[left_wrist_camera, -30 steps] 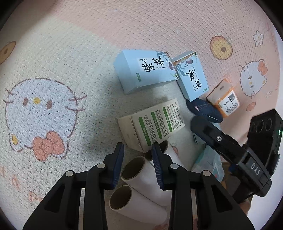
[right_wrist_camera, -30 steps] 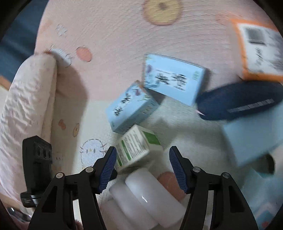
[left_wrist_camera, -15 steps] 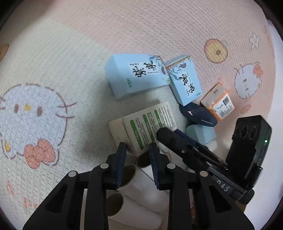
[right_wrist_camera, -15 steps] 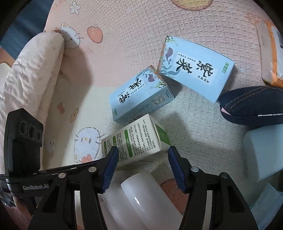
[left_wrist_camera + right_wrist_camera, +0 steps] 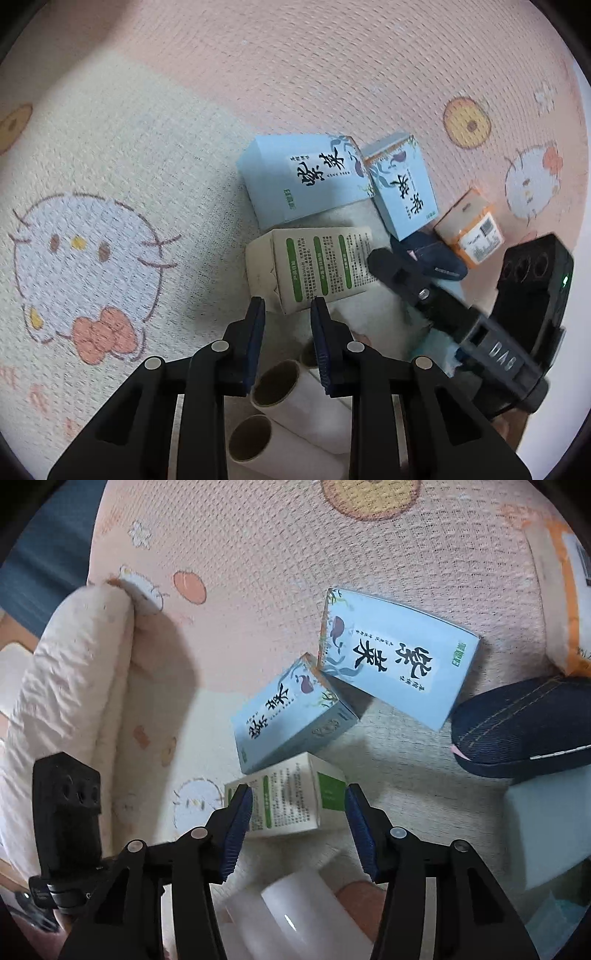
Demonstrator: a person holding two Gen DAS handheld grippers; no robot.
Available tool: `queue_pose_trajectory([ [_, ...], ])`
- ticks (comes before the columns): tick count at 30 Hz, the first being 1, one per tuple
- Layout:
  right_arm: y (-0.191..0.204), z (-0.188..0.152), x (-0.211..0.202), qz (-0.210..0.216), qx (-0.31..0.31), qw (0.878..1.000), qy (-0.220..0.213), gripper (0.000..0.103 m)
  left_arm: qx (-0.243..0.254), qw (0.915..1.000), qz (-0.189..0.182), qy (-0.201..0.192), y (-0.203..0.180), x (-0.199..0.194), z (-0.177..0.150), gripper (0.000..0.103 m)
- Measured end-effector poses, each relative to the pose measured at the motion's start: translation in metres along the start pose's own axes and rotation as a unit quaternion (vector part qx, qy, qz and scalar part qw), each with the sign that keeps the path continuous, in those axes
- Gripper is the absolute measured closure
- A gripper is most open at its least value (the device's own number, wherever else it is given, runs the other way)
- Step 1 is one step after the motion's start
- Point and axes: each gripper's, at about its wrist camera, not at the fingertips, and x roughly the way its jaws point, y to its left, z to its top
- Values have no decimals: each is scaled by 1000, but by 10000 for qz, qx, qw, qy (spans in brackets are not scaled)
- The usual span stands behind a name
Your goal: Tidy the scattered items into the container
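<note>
Pink cartoon-print bedding lies under everything. My right gripper (image 5: 297, 821) has just been narrowing, jaws parted around the green-and-white box (image 5: 288, 797), pads not yet pressing. I should centre, then squeeze. My left gripper (image 5: 287, 343) hangs unclenched over cardboard tubes (image 5: 291, 391). No container shows.

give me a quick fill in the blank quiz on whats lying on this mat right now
1. Two boxes with black brush lettering are light ____.
2. The box between the right claw's fingers has ____ stripes.
3. The cardboard tubes below the left claw lie on their ____.
4. The dark pouch is made of ____.

Missing words: blue; green; sides; denim
</note>
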Motion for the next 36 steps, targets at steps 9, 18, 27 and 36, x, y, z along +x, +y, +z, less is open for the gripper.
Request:
queue_pose_trajectory([
  [9,15,-9,16,-329,-199,9991,159,52,-293,9992,-251,-120,10,0,6,75],
  [18,22,-12,-5,-462,-175,9986,-167,52,276,9988,-287,-275,-11,-7,3,77],
  [27,17,-33,-59,242,710,9943,-757,71,379,9911,-1265,180,-58,-6,-14,103],
  [36,-35,-38,-94,-277,1048,9907,-827,69,-170,9983,-549,108,-28,-1,-8,80],
])
